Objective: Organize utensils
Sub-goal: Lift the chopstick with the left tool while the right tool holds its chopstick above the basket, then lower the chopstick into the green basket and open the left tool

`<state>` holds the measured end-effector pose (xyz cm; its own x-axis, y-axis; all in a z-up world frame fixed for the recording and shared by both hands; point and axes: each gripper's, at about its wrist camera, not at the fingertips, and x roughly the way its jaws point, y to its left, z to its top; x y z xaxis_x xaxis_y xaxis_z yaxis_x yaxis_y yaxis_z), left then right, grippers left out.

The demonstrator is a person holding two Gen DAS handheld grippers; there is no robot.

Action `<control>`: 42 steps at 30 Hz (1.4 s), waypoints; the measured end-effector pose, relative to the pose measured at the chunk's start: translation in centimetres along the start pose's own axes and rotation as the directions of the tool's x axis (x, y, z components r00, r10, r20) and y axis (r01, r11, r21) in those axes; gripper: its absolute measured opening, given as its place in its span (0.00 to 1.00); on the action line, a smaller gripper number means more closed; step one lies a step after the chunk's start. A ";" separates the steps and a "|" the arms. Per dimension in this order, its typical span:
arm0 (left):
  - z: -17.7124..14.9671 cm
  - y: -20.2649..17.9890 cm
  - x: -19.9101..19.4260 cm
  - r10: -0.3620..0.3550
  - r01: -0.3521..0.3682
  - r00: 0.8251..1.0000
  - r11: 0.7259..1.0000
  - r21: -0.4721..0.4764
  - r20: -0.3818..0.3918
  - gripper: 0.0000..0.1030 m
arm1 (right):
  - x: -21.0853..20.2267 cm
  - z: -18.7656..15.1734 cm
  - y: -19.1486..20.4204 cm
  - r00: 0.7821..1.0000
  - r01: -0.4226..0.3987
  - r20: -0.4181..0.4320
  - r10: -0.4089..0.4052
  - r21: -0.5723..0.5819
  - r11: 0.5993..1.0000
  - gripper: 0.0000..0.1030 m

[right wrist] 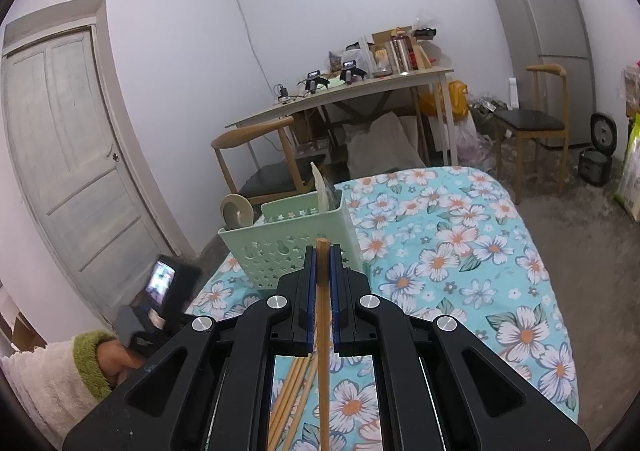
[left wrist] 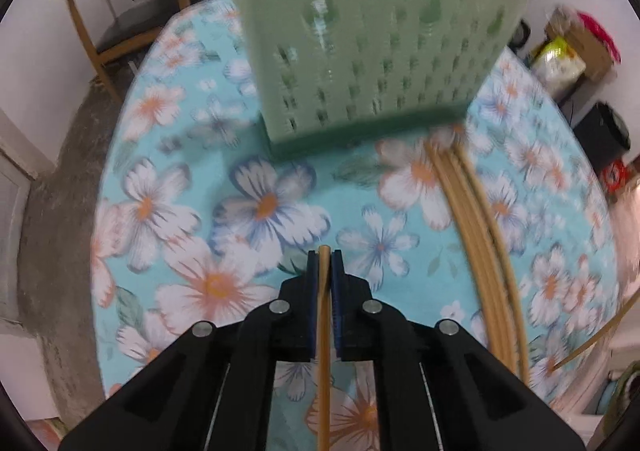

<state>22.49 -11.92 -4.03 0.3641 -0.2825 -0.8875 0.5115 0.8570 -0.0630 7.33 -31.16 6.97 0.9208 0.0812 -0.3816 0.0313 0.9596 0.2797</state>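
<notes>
Both grippers are clamping chopsticks: the left gripper [left wrist: 324,256] is pinching one chopstick [left wrist: 323,351] below the green basket [left wrist: 372,51], while the right gripper [right wrist: 323,251] is squeezing another chopstick [right wrist: 322,331] just short of it, loose chopsticks [left wrist: 476,235] lying to the left gripper's right.

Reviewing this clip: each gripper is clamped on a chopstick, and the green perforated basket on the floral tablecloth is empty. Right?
Not quite: the green basket is not empty. The right wrist view shows a pale utensil standing in it. Left gripper and right gripper each clamp a chopstick.
</notes>
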 end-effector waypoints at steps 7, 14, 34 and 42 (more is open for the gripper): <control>2.4 0.4 -10.6 -0.050 0.063 0.961 0.997 -0.039 0.272 0.05 | 0.1 0.0 -0.4 1.000 0.002 0.002 -0.002 0.006 1.000 0.05; 6.2 0.0 -21.2 -0.068 0.124 0.805 0.991 -0.054 0.590 0.05 | 0.3 0.0 -1.1 1.000 0.004 0.003 -0.004 0.023 1.000 0.05; 14.3 -1.4 -25.2 0.023 0.077 0.633 0.993 -0.093 0.774 0.05 | 1.8 0.3 -2.9 1.000 0.017 -0.012 -0.016 0.043 0.999 0.05; 14.8 -1.3 -21.0 0.023 0.073 0.671 0.993 -0.096 0.742 0.05 | 2.5 0.1 -3.7 1.000 0.020 -0.023 -0.018 0.072 0.997 0.05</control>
<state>25.72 -13.51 21.43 0.8328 -0.4897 -0.2579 0.4594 0.8715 -0.1713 9.53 -34.52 5.08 0.9110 0.0700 -0.4063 0.0771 0.9392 0.3345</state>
